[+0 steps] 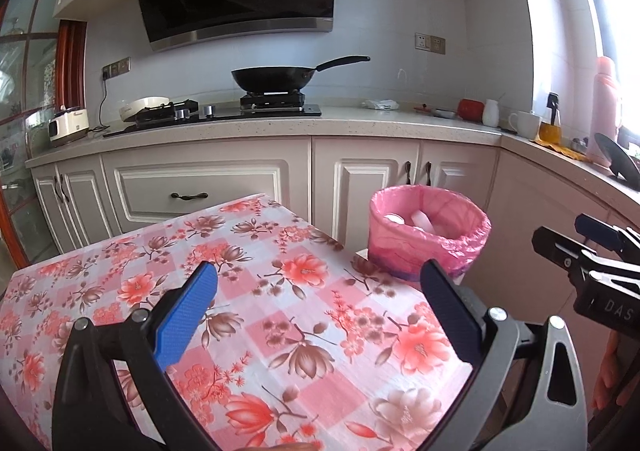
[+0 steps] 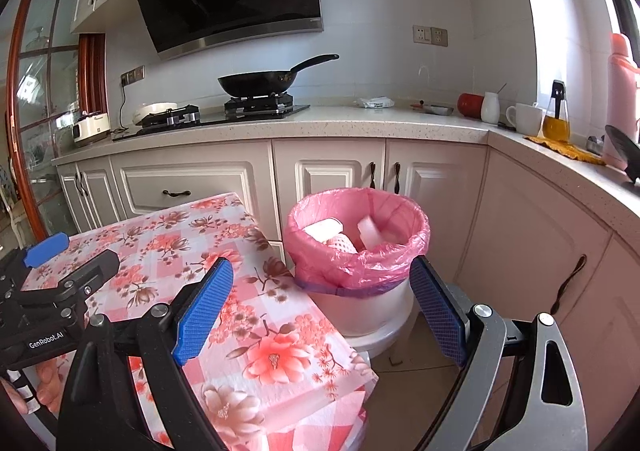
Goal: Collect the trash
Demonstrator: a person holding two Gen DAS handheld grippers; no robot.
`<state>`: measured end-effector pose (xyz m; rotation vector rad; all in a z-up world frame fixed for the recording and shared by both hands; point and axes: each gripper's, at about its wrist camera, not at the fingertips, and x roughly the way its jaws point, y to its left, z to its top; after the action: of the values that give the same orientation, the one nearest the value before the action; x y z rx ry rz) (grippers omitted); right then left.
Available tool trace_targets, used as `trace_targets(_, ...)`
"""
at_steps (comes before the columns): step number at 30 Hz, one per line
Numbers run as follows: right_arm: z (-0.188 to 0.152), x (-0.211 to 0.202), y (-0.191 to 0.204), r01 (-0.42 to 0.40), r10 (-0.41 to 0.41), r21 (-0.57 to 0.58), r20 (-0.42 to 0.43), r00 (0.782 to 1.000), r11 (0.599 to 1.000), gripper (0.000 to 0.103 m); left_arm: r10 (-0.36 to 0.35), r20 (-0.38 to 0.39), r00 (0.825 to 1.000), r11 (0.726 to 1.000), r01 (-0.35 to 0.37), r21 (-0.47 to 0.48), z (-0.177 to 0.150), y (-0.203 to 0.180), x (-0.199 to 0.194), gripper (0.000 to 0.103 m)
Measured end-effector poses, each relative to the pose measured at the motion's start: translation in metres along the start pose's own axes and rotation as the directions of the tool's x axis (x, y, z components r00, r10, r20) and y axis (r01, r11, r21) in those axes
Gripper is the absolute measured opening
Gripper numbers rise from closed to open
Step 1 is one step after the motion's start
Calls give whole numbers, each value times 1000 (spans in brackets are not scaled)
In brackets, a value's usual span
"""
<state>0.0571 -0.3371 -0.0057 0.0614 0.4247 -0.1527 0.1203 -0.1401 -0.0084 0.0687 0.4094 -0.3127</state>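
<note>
On the left side, the desk (image 1: 280,291) with the pink flowered cloth (image 2: 248,335) fills most of the view, and its top carries nothing. Its right edge ends just beside the bin (image 2: 360,303), and a strip of bare floor (image 2: 420,379) lies between the desk corner, the bin and the lower cupboards (image 2: 520,251).

The left gripper (image 1: 316,311) hangs over the middle of the cloth, its jaws spread wide with nothing between them. A hand (image 2: 48,387) holds it from below in the right wrist view.

The bin is white with a pink bag (image 2: 352,263) folded over its rim. Inside lie the pieces of trash (image 2: 340,235): white foam-like pieces and a white net sleeve.

On the right, the right gripper (image 2: 320,315) points toward the bin from just over the desk edge. Its jaws are also released and hold nothing; the right blue finger (image 2: 438,315) shows in front of the bin wall.
</note>
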Motion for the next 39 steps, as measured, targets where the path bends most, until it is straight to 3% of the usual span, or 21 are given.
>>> trace_targets(7, -3, -12, -6, 15, -16, 31, 25, 1000, 999, 85, -17, 3, 1000, 1000, 17, -17, 1, 0, -8, 98)
trace_targets(16, -8, -14, -3, 45, -48, 40, 66, 997, 998, 85, -25, 61, 998, 999, 26, -21, -5, -1, -14, 98)
trace_targets(24, -17, -19, -5, 76, -79, 32, 150, 985, 997, 85, -13, 107, 994, 999, 17, -30, -10, 1, -15, 98)
trace_targets(39, -22, -15, 5, 52, -52, 3, 111, 992, 999, 85, -5, 92, 996, 999, 9, -40, -19, 5, -3, 98)
